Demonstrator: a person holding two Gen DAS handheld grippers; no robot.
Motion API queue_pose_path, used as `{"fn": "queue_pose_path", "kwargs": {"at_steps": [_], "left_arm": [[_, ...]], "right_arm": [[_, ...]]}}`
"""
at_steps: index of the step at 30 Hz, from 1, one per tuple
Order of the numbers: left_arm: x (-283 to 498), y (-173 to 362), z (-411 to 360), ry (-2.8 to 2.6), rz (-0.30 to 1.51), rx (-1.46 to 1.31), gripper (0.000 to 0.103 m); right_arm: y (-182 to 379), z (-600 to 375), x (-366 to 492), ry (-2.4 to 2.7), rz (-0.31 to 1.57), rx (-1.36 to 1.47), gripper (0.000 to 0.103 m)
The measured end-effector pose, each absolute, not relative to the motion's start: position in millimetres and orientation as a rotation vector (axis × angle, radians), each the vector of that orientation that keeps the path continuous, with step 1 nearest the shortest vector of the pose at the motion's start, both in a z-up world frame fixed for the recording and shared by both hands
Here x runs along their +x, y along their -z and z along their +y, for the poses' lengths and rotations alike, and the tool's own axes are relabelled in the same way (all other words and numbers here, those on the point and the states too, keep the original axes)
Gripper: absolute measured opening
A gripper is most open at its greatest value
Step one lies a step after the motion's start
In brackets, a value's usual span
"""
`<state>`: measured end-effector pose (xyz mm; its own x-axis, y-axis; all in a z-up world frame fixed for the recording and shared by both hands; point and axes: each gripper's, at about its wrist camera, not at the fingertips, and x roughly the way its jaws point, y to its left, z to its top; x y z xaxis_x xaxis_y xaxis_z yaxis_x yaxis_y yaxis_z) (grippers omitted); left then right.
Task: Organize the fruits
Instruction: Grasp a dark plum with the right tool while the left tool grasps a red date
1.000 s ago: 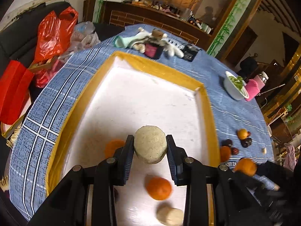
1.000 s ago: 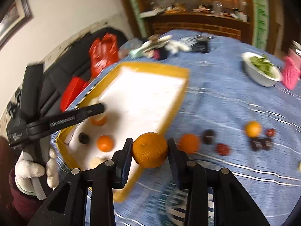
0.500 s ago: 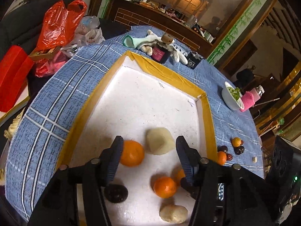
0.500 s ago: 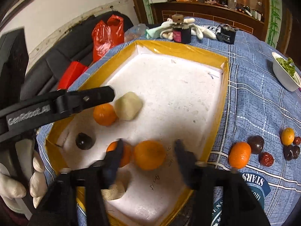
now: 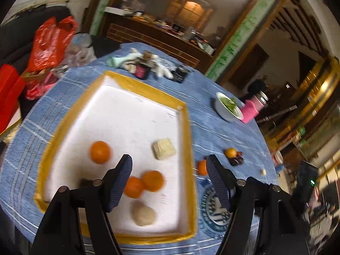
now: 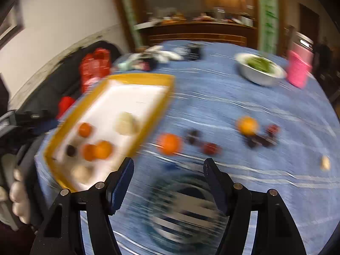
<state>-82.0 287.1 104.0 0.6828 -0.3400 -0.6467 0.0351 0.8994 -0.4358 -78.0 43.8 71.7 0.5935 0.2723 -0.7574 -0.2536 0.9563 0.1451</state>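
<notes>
**Hovering with both claws spread and nothing between them**

Hanging above the near end of the yellow-rimmed tray point(image 5: 187, 131), the left gripper point(image 5: 169, 171) is showing its jaws spread wide; they have just been opening, and nothing is sitting between the pads. Inside the tray, on its white floor, a pale ridged block point(image 5: 164, 149) is lying near the right wall, one orange point(image 5: 100, 152) is sitting alone to the left, and two oranges point(image 5: 144, 183) are touching each other closer to the camera. A beige round fruit point(image 5: 142, 213) is resting just in front of that pair, and a dark fruit point(image 5: 85, 182) is peeking out behind the left finger.

The right gripper point(image 6: 168, 166) is hanging over the blue checked tablecloth point(image 6: 244, 97), right of the tray, its jaws likewise standing apart and empty, having just been opening. This view is blurring heavily. Still outside the tray, a loose orange point(image 6: 169, 144) is lying on the cloth just beside the tray's right rim, with dark red fruits point(image 6: 201, 143) near it. Farther right, a yellow-orange fruit point(image 6: 247, 125) is touching a small cluster of dark ones. A white bowl of greens point(image 6: 260, 71) and a pink container point(image 6: 299, 70) are standing at the far side.
</notes>
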Motion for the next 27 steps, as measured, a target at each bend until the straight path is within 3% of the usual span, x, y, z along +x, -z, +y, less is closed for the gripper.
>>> {"fn": "queue_pose_path", "kwargs": {"at_steps": [8, 17, 19, 21, 23, 25, 27], "left_arm": [[-67, -88, 216, 0.314, 0.885, -0.306, 0.071], [-51, -71, 161, 0.354, 0.945, -0.181, 0.071], [-49, -68, 152, 0.365, 0.951, -0.157, 0.071], [-46, -65, 141, 0.388, 0.954, -0.130, 0.071], [-44, -62, 130, 0.406, 0.955, -0.100, 0.071], [-41, -59, 115, 0.426, 0.948, -0.058, 0.066], [-37, -55, 103, 0.439, 0.948, -0.018, 0.052]], "right_arm": [[-52, -64, -77, -0.129, 0.920, 0.172, 0.073], [-41, -84, -31, -0.124, 0.907, 0.211, 0.073], [-37, -89, -17, -0.100, 0.905, 0.218, 0.069], [-33, -95, -6, -0.071, 0.908, 0.236, 0.057], [-29, -97, 4, -0.074, 0.918, 0.261, 0.056], [-24, -96, 11, -0.079, 0.923, 0.257, 0.056], [-22, -92, 16, -0.088, 0.916, 0.248, 0.056]]}}
